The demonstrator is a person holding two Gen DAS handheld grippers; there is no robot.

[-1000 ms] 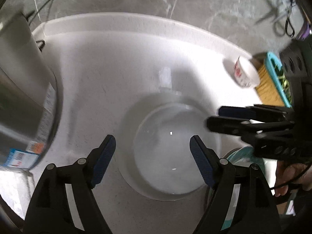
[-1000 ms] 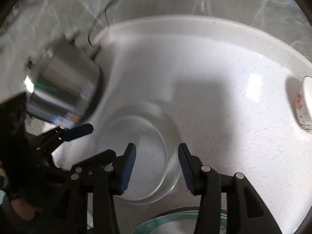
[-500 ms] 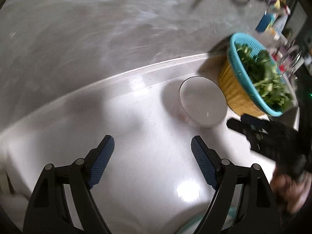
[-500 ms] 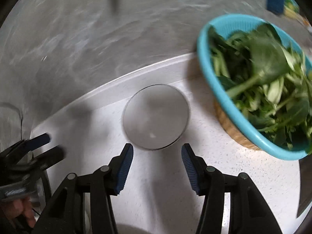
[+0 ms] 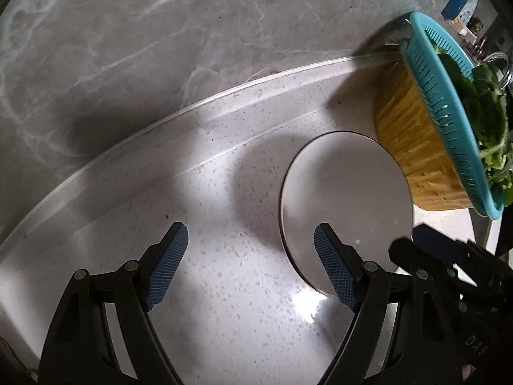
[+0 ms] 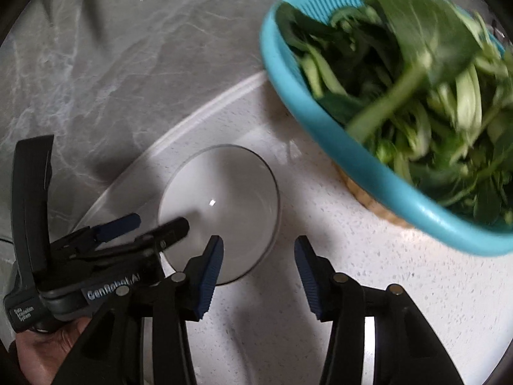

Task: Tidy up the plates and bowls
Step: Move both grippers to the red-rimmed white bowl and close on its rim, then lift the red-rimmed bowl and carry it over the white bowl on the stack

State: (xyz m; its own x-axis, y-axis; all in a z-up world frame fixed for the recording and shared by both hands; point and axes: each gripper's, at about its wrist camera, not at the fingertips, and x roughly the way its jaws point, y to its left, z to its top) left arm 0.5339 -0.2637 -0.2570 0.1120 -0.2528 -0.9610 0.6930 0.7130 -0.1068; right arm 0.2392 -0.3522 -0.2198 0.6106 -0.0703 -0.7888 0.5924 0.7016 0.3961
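Observation:
A white bowl (image 5: 346,205) with a thin dark rim stands upright on the white speckled counter (image 5: 231,292), close beside a basket. My left gripper (image 5: 251,256) hangs above the counter, open and empty, its right finger over the bowl's left rim. In the right wrist view the same bowl (image 6: 224,199) lies just beyond my right gripper (image 6: 258,271). Its jaws are closing a little, and the pads press on nothing. The left gripper (image 6: 158,223) reaches over the bowl's left side there, and the right gripper (image 5: 408,239) shows at the bowl's lower right.
A teal strainer full of leafy greens (image 6: 416,96) sits in a yellow basket (image 5: 413,147), right of the bowl and almost touching it. A grey marble wall (image 5: 160,48) rises behind the counter's raised back edge. A person's hand (image 6: 41,353) holds the left gripper.
Both grippers have swung right, away from the clear glass bowl and metal pot, to the white bowl by the basket. The bowl has grown larger in both views.

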